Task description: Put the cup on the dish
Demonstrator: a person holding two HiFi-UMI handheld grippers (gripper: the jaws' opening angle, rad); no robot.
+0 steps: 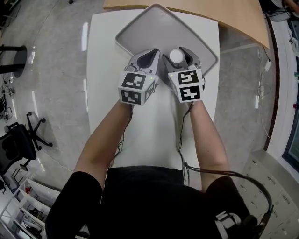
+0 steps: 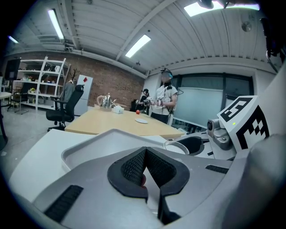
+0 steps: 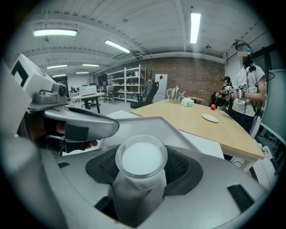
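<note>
Black shirt (image 1: 140,200) and two bare forearms fill the foreground as a person works a pair of hand-held tongs over a white counter (image 1: 103,56), with a grey, round-cornered dish (image 1: 156,25) lying at its far end, next to a wooden table (image 1: 210,14).

The right tongs (image 1: 181,51) are clamped on a small, pale, translucent cup (image 3: 141,159). It stands upright between the dark pads with its white top facing the camera. From above, the cup sits within the dish's outline, over its near part. No view shows whether its base already touches the dish floor.

The left tongs (image 1: 148,55) hover just beside the right pair at the dish's near rim, with the pads drawn together at the tips and nothing held between them.

The task appears to be at the placing step, with the cup carried to the dish but not yet let go. The next move probably calls for a straight, level descent until the base rests flat on the dish. The right tongs would then open gently and back away along their own line so the light cup is not dragged or tipped. The idle left tongs look close enough to be bumped.
</note>
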